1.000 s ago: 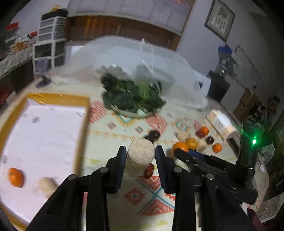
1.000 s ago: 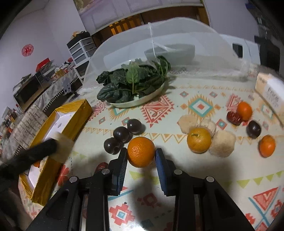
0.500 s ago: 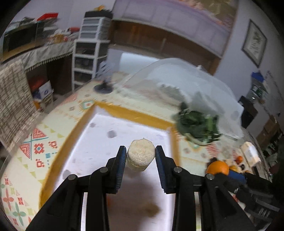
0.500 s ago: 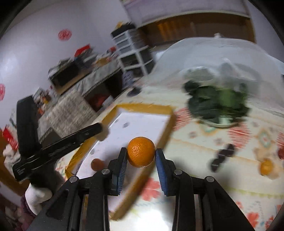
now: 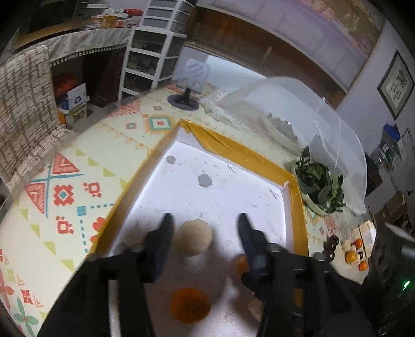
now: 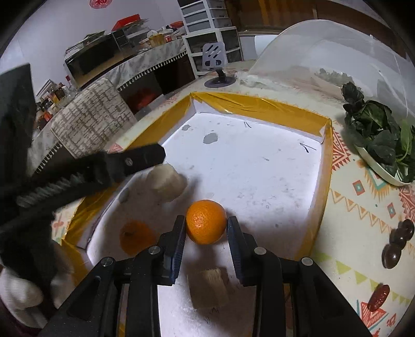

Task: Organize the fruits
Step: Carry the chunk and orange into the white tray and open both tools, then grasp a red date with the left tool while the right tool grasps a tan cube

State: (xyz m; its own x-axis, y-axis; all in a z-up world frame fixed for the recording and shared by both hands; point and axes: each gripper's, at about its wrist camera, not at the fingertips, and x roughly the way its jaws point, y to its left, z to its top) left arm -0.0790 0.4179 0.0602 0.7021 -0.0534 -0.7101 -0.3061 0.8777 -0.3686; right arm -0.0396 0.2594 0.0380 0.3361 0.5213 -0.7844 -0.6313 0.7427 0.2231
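Oranges (image 6: 206, 222), two, and two beige fruits (image 6: 166, 182) in box (image 6: 259, 103).

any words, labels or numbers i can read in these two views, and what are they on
None can be read.
Red round sign on the wall: cut off by the picture's edge, unreadable.
Framed picture on the wall: dark marks, too small to read.
Pen marks on the white box floor: short strokes, no legible word.
Carton beside the loose fruit: blurred.
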